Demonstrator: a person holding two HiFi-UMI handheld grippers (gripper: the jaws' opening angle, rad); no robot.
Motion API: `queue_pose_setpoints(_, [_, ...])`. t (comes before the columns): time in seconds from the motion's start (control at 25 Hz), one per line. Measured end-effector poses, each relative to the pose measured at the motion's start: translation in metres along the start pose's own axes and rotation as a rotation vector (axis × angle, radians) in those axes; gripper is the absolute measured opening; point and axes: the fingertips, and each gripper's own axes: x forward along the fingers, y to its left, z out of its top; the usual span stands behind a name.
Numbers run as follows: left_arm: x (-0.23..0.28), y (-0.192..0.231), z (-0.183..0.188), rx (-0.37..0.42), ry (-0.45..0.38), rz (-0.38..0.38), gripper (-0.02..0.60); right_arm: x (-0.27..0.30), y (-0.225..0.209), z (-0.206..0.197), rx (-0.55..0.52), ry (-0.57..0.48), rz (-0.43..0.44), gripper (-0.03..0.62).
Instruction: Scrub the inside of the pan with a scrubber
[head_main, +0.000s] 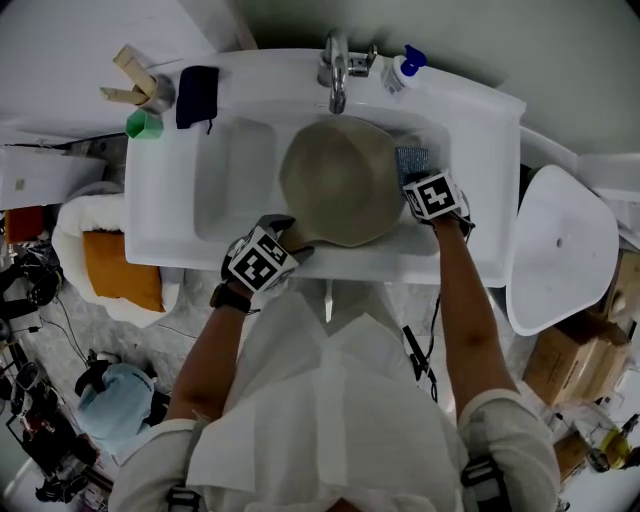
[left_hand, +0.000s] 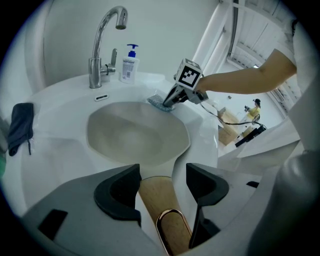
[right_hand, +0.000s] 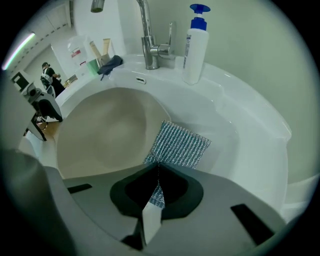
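Pan (head_main: 340, 180) is sitting in the sink (head_main: 160, 200) under the tap (head_main: 337, 75), with its wooden handle (left_hand: 155, 197) pointing back toward me. I am holding the left gripper (left_hand: 161, 182) clamped on that handle, just short of the pan rim. I am holding the right gripper (right_hand: 157, 172) with its jaws pressed together on one edge of the scrubber (right_hand: 177, 145); the rest of the scrubber is sticking out ahead of them. The scrubber is hanging at the right rim of the pan, over the sink wall; I cannot tell whether it is touching either. A bottle (right_hand: 196, 45) is standing on the ledge right of the tap, and a dark cloth (head_main: 197, 95) is lying on the ledge well to the left
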Motion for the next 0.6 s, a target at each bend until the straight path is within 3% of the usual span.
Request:
queue_pose_setpoints(0.28, [0.001, 0.001, 0.003, -0.009, -0.005, -0.002, 0.299, 0.011, -0.009, 0.026, -0.103, 0.001, -0.016, 0.015])
queue_pose_setpoints(0.44, [0.001, 0.001, 0.003, -0.015, -0.004, 0.001, 0.299, 0.022, 0.002, 0.035, -0.122, 0.041, 0.035, 0.015])
queue_pose_setpoints(0.6, [0.001, 0.002, 0.005, -0.017, -0.008, 0.003, 0.299, 0.024, -0.006, 0.065, -0.226, -0.009, -0.025, 0.015])
